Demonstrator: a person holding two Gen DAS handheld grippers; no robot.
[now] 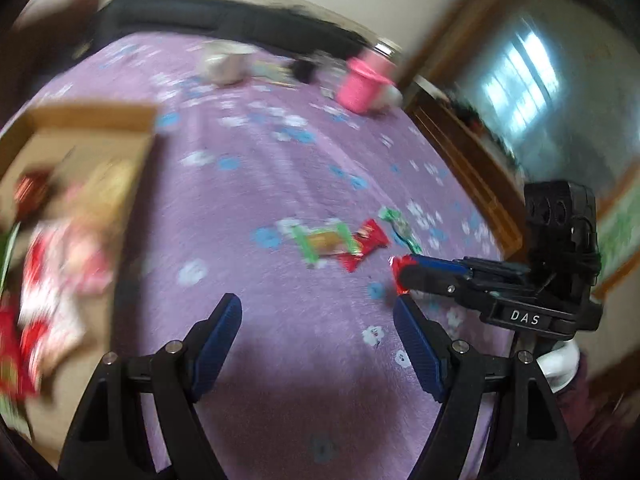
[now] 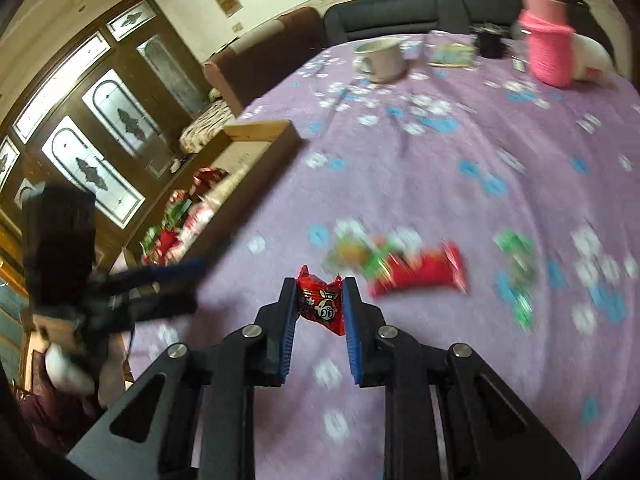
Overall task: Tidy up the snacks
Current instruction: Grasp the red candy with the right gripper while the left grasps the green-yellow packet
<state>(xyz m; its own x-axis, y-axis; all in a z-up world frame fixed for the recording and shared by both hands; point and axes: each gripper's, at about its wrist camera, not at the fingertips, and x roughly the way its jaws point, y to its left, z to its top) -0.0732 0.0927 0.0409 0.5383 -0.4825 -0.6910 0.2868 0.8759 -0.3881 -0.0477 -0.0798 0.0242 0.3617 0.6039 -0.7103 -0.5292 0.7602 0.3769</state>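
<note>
My right gripper is shut on a small red snack packet and holds it above the purple flowered tablecloth. In the left wrist view the same gripper comes in from the right with the red packet at its tip. My left gripper is open and empty over the cloth. On the cloth lie a green-ended snack, a red packet and a green packet. A cardboard box at the left holds several snack packets.
At the table's far side stand a white mug, a pink knitted container, a small black cup and a flat card. A dark sofa lies beyond. Wooden doors are to the left.
</note>
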